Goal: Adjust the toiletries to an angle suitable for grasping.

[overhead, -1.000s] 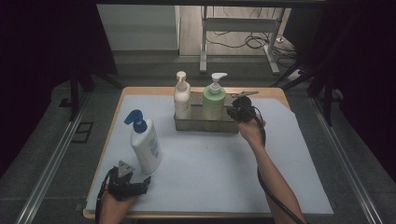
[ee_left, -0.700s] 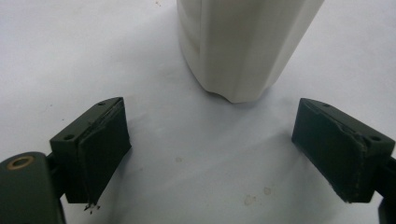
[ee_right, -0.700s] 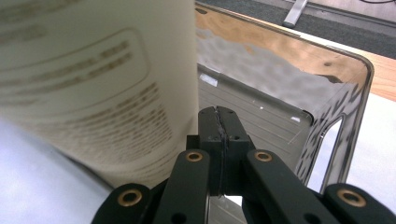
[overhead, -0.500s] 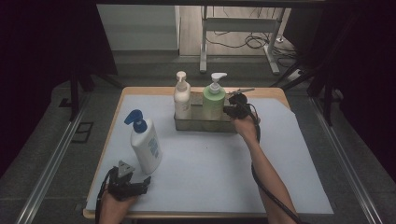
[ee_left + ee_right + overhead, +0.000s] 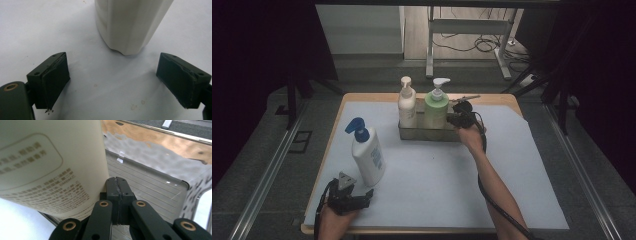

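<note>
A wooden bench (image 5: pixel 507 98) covered by a pale sheet (image 5: pixel 437 175) stands in a dim room, with grey floor around it and cables on the ground beyond its far edge.

Nearest, at the bench's front left corner, the left claw (image 5: pixel 364 196) rests low over the sheet with its jaws spread wide and nothing between them. In the left gripper view the base of the white pump bottle (image 5: pixel 131 25) stands just ahead of the gap between the jaws, not touching either one. From above, that white pump bottle (image 5: pixel 368 157) with a blue pump head is upright on the sheet, just beyond the left claw.

Farther back, a metal tray (image 5: pixel 412 134) sits near the bench's far edge. It holds a cream bottle (image 5: pixel 406 105) on the left and a green bottle (image 5: pixel 435 111) beside it, both upright.

The right claw (image 5: pixel 453 120) is at the tray's right part, close against the green bottle. In the right gripper view its jaws are pressed together, gripping nothing, low inside the tray (image 5: pixel 155 185) with the printed bottle wall (image 5: pixel 50 165) just beside them.
</note>
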`<state>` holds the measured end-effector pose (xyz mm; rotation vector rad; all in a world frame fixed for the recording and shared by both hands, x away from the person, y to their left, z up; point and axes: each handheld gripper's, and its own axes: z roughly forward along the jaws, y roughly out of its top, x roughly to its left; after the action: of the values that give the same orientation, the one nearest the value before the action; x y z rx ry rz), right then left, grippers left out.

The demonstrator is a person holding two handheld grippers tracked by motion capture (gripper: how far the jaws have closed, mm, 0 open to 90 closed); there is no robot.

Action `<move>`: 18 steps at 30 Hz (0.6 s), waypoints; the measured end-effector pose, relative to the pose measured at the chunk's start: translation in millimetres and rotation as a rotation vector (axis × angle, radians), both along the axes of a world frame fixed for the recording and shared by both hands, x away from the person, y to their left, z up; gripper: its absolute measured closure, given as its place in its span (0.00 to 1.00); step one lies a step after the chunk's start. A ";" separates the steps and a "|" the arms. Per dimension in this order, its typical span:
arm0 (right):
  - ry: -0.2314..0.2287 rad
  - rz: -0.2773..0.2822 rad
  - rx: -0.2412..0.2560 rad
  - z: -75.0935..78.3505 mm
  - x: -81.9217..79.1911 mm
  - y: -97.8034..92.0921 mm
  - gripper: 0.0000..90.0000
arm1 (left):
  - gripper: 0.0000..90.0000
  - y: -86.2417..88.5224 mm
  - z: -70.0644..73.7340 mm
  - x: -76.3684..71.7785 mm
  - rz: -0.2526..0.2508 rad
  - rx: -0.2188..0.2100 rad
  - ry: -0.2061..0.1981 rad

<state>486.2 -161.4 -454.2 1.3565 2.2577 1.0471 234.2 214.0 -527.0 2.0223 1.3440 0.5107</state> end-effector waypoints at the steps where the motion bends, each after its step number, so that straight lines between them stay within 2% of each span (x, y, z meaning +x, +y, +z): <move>1: -0.001 0.002 0.000 -0.1 0.0 0.9 1.00 | 0.12 -0.1 0.0 0.0 0.001 -0.001 0.000; 18: -0.001 0.046 0.004 -1.2 -4.0 19.2 0.99 | 0.12 0.0 0.0 0.0 0.000 0.000 0.000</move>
<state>482.2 -142.2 -455.4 1.3116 2.2969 1.0676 234.3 214.0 -527.0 2.0225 1.3440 0.5106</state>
